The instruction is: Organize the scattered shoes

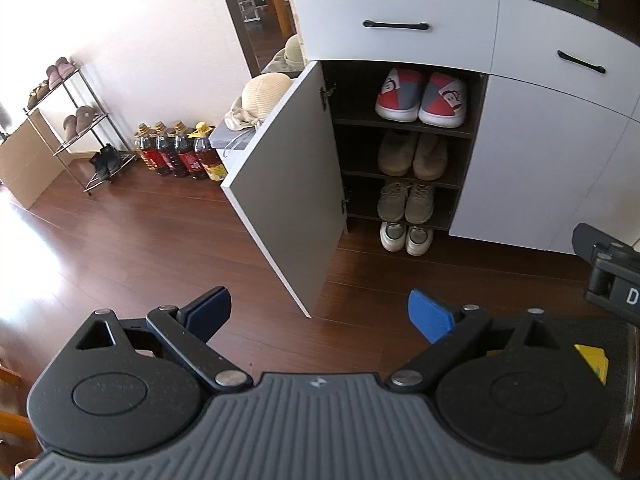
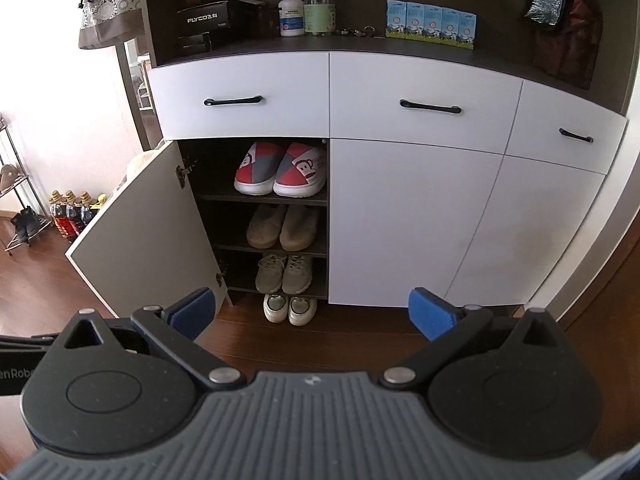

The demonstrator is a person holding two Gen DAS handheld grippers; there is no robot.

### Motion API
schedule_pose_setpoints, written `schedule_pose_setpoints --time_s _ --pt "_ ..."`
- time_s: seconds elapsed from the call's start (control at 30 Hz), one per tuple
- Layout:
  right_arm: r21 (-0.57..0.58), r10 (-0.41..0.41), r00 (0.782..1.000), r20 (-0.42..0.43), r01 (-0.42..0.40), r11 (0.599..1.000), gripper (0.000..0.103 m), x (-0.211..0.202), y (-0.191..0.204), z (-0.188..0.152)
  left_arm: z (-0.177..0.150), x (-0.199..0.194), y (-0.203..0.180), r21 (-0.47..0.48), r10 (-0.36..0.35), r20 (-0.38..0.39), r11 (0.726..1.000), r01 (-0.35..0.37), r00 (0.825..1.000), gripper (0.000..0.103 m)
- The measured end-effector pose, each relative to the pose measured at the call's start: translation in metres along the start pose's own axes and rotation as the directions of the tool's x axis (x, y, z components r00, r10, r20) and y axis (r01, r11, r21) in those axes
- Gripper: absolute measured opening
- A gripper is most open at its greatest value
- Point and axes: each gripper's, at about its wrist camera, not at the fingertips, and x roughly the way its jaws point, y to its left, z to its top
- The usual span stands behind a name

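Both grippers are held low over the wooden floor in front of the cabinet; the left gripper and the right gripper each have their blue-padded fingers spread wide, with nothing between them.

All four pairs are seen in the open compartment: red slippers on the top shelf, tan slippers below, grey sneakers under those, and white sneakers at floor level, their toes reaching just past the cabinet front. No loose shoe is visible on the floor, so the sorting is judged nearly finished.

What seems left is nudging the white sneakers inward and swinging the cabinet door shut. The pair would best be pushed at the toes, both together, until clear of the door's path. The door should be pressed on its outer face near the free edge.

Oil bottles, a straw hat and a wire rack stand to the left, well apart from the swing.
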Motion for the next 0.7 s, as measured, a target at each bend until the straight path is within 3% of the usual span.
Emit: schedule_pose_setpoints --time_s 0.23,0.43,0.7 --pt "0.025 0.001 0.998 -0.065 0.001 1.000 0.102 0.030 0.014 0.005 0.003 0.017 0.011 -0.010 0.002 -0.032 1.000 -0.003 0.999 0.098" --pt "0.007 0.000 0.998 -0.064 0.000 1.000 0.102 0.043 0.026 0.012 0.013 0.027 0.017 -0.011 0.007 -0.027 1.000 -0.007 1.000 0.098" --pt "-0.004 -0.009 0.998 -0.069 0.008 1.000 0.102 0.055 0.032 0.019 0.027 0.033 0.013 0.027 -0.010 0.032 1.000 0.009 0.999 0.098"
